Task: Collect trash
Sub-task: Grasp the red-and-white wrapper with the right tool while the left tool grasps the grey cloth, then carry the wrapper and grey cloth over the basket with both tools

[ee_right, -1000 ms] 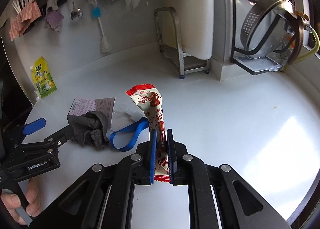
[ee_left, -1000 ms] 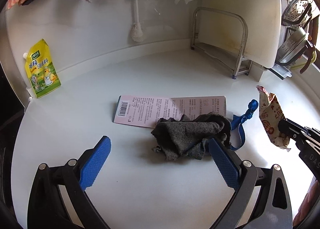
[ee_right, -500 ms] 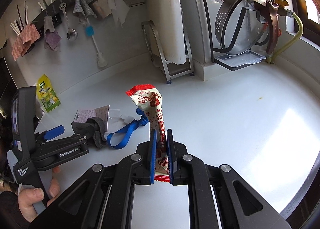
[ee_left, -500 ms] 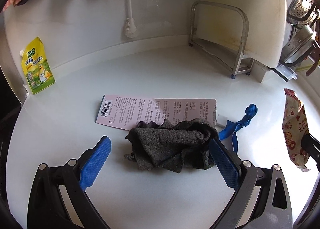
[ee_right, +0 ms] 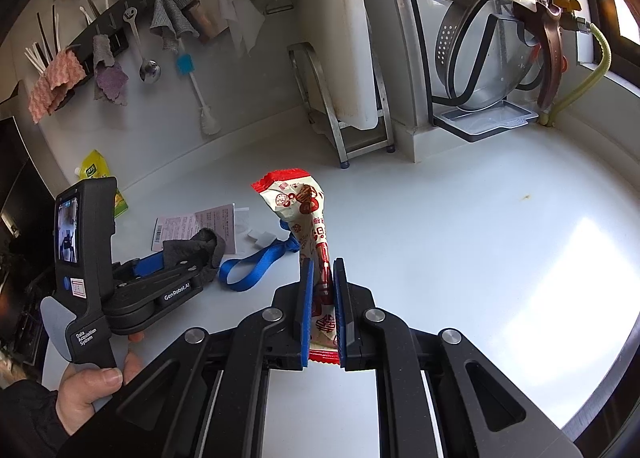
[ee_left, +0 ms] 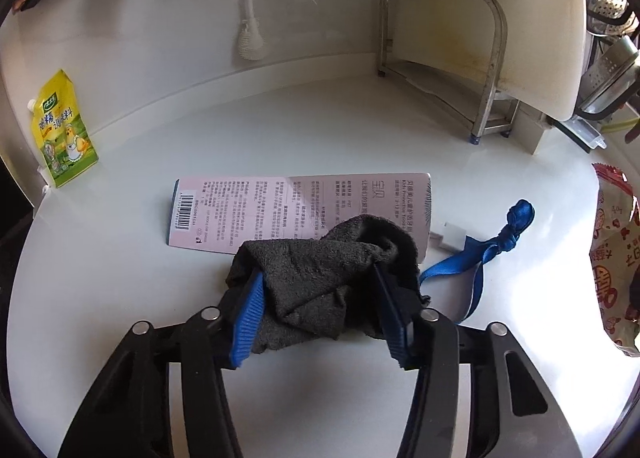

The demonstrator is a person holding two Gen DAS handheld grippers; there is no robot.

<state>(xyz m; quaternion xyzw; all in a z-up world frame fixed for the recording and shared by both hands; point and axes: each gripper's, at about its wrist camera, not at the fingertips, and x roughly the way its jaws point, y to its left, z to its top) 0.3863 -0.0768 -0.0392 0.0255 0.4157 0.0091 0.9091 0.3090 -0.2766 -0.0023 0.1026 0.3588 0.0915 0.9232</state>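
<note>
A broad, glossy white countertop [ee_left: 320, 117] filled both views, curving up into a smooth white wall at the far side. At the far right, a thick cream cutting board [ee_left: 500, 17] stood upright in a bent steel rack [ee_left: 440, 57], probably parked there to dry.

Near the middle of the counter lay a flat, pale pink packaging card [ee_left: 280, 209] printed with small text and a barcode. It looked like litter waiting to be picked up.

The left gripper [ee_left: 320, 298], black-framed with ribbed blue pads, pointed down at the counter. Its jaws had just been closing, and they now pressed on both sides of a crumpled dark grey cloth [ee_left: 320, 274], soft and fuzzy like a worn rag or sock. The cloth bunched up between the pads and overlapped the near right corner of the card.

The right gripper [ee_right: 320, 298] was clamped tight on the lower part of a red and white snack wrapper [ee_right: 304, 217]. The crinkly wrapper stood upright above the jaws, held clear of the counter, likely ready for carrying away.

Just right of the cloth lay a flat blue ribbon loop [ee_left: 480, 254], knotted at its far end.

A small yellow-green spouted pouch [ee_left: 64, 129] leaned against the far left wall.
</note>
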